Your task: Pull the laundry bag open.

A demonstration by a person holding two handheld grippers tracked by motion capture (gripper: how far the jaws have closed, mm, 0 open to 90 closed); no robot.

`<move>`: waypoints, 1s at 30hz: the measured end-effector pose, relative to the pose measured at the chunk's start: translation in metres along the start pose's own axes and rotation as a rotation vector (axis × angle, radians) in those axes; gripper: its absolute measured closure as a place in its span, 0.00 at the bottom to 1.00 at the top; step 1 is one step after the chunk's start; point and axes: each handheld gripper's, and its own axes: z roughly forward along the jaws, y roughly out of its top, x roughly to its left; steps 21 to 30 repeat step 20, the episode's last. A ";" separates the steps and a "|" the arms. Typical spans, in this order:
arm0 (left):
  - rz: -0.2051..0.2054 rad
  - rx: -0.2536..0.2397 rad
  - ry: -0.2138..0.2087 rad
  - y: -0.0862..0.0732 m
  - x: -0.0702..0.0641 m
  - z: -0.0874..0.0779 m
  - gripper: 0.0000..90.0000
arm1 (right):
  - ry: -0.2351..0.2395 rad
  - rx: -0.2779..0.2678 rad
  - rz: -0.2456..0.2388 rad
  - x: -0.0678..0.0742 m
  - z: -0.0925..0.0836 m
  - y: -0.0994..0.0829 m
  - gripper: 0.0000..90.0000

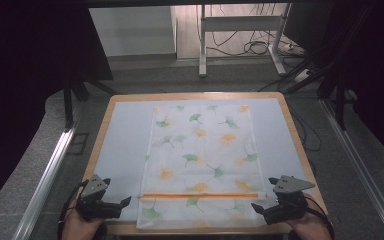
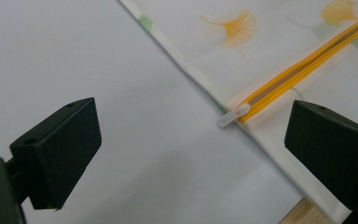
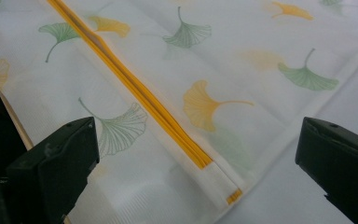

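A white mesh bag (image 1: 200, 150) printed with green and orange ginkgo leaves lies flat on the white sheet (image 1: 122, 135) that covers the table. An orange zipper (image 1: 202, 195) runs across the bag near its front edge. The white zipper pull (image 2: 233, 115) sits at the zipper's left end, at the bag's edge. My left gripper (image 1: 124, 203) rests at the front left, just off the bag's left edge, open with nothing between its jaws (image 2: 191, 135). My right gripper (image 1: 256, 209) hovers at the front right over the zipper's closed end (image 3: 200, 161), open and holding nothing.
The wooden table edge (image 1: 300, 145) frames the white sheet. Metal rails (image 1: 50, 170) run along both sides on the grey floor. Behind the table stand a desk frame (image 1: 202, 45) and loose cables (image 1: 260, 47). Dark curtains hang left and right.
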 end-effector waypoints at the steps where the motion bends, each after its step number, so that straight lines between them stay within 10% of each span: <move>1: -0.001 0.001 0.005 -0.002 0.001 -0.001 0.03 | -0.017 -0.004 0.004 -0.001 -0.003 -0.003 0.00; 30: 0.002 0.062 0.056 -0.011 0.009 0.005 0.01 | -0.094 0.004 0.114 -0.023 -0.013 -0.027 0.00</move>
